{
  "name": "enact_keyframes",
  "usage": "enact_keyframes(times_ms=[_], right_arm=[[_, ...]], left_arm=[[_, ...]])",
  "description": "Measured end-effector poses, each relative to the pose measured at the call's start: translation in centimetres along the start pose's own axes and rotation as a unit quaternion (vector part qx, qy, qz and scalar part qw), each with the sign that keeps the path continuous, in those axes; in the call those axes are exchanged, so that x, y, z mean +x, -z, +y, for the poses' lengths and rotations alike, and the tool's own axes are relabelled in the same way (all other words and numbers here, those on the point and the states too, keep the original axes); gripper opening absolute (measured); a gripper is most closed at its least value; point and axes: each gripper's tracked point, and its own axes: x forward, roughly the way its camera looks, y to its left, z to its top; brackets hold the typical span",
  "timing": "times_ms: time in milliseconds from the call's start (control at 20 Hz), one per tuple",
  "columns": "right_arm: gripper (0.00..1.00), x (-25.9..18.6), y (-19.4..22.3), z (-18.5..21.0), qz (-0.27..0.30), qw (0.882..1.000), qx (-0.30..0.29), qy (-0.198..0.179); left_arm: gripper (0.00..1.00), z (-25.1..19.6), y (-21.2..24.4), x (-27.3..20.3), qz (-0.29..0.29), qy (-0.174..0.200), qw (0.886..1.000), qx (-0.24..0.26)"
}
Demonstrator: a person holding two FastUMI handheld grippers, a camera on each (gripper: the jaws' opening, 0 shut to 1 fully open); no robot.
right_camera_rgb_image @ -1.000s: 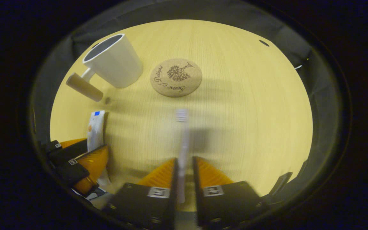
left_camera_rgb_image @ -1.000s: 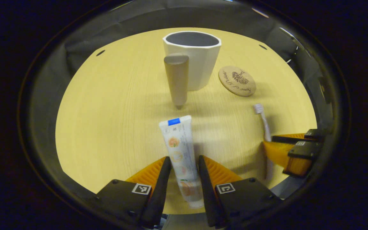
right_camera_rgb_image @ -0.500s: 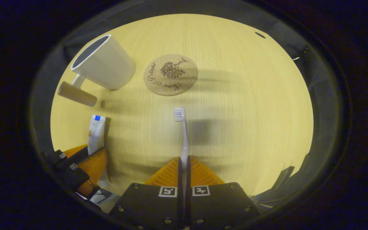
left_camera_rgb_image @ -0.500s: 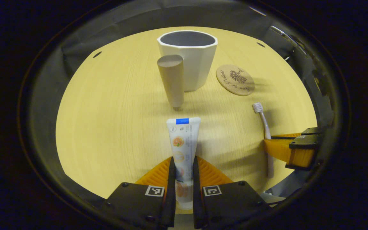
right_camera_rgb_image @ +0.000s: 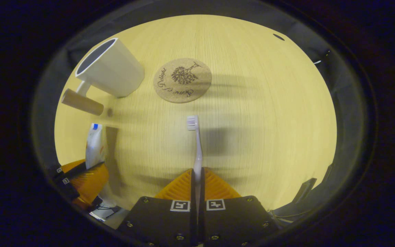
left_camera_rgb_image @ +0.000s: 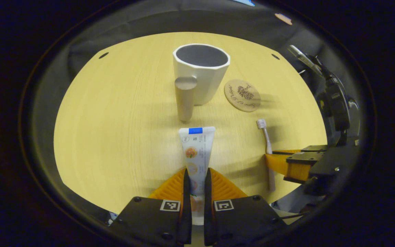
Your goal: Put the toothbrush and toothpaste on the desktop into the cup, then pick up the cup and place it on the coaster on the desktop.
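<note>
In the left gripper view, the left tool (left_camera_rgb_image: 195,178) was seen clamped on the toothpaste (left_camera_rgb_image: 197,151), both fingers pressed against the lower part of the tube, whose flat crimped end pointed away toward the cup (left_camera_rgb_image: 201,73). The cup was stood upright on the wooden surface (left_camera_rgb_image: 115,123), its thick handle (left_camera_rgb_image: 185,99) turned toward the camera and its mouth open and empty. The coaster (left_camera_rgb_image: 242,95) was laid flat just beside the cup, apart from it. Farther right in the same view, the right tool (left_camera_rgb_image: 279,161) was seen closed on the toothbrush (left_camera_rgb_image: 265,140), the bristled head pointed toward the coaster.

In the right gripper view, the right tool (right_camera_rgb_image: 196,175) was shown shut tight around the toothbrush (right_camera_rgb_image: 196,144) handle, the head extended forward over the surface (right_camera_rgb_image: 269,120), short of the coaster (right_camera_rgb_image: 182,80). The cup (right_camera_rgb_image: 110,68) was seen to the left of the coaster. At the lower left edge, the left tool (right_camera_rgb_image: 84,171) was seen with the toothpaste (right_camera_rgb_image: 94,145) held in it.
</note>
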Motion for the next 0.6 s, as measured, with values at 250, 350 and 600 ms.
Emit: enact_keyframes(times_ms=[250, 350, 600], right_arm=[[0.03, -0.1, 0.0, 0.0, -0.001, 1.0, -0.002, -0.001], [0.03, 0.0, 0.0, 0.0, -0.001, 1.0, -0.002, -0.002], [0.04, 0.0, 0.0, 0.0, -0.001, 1.0, -0.001, -0.005]], left_arm=[[0.22, -1.5, -1.2, -3.8, -0.024, 0.026, 0.999, 0.002], [0.21, -2.0, -2.3, -5.4, -0.037, 0.034, 0.999, -0.001], [0.21, -2.3, -6.6, -8.8, -0.078, 0.043, 0.996, -0.007]])
